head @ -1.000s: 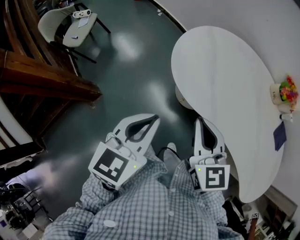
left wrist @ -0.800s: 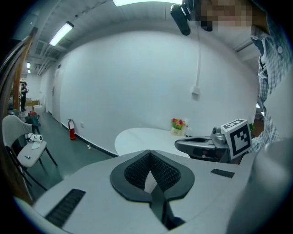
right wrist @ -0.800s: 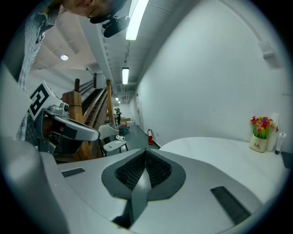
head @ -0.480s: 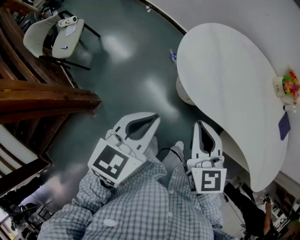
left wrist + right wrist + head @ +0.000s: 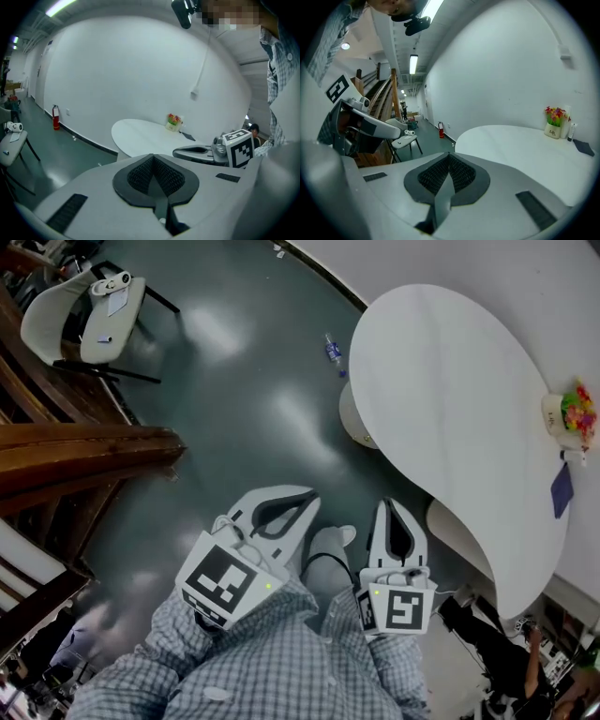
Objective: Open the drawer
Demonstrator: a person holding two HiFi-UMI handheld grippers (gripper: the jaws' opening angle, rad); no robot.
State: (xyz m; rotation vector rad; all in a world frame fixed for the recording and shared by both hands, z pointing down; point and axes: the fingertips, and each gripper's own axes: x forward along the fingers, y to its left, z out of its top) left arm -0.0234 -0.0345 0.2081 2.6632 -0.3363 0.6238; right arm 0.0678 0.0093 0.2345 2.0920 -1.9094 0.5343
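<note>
No drawer shows in any view. My left gripper (image 5: 311, 494) is held in front of the checked shirt, above the dark green floor. Its jaws are shut with nothing between them, and the ribbed pads (image 5: 140, 173) meet at the tip. My right gripper (image 5: 389, 503) hangs beside it, a little to the right and close to the edge of the white table (image 5: 450, 399). It is shut and empty too. In the left gripper view the right gripper (image 5: 199, 152) lies across the right side. In the right gripper view the left gripper (image 5: 363, 125) shows at the left.
A pot of flowers (image 5: 570, 418) and a flat dark blue thing (image 5: 561, 488) sit at the table's far right. A white chair (image 5: 84, 310) stands at the upper left beside a wooden stair rail (image 5: 84, 451). A small bottle (image 5: 333, 350) lies on the floor. A fire extinguisher (image 5: 56, 117) stands by the wall.
Both grippers have sunk and drawn lower in the head view, staying shut. The view has shifted, and the bottle on the floor has come into sight.
</note>
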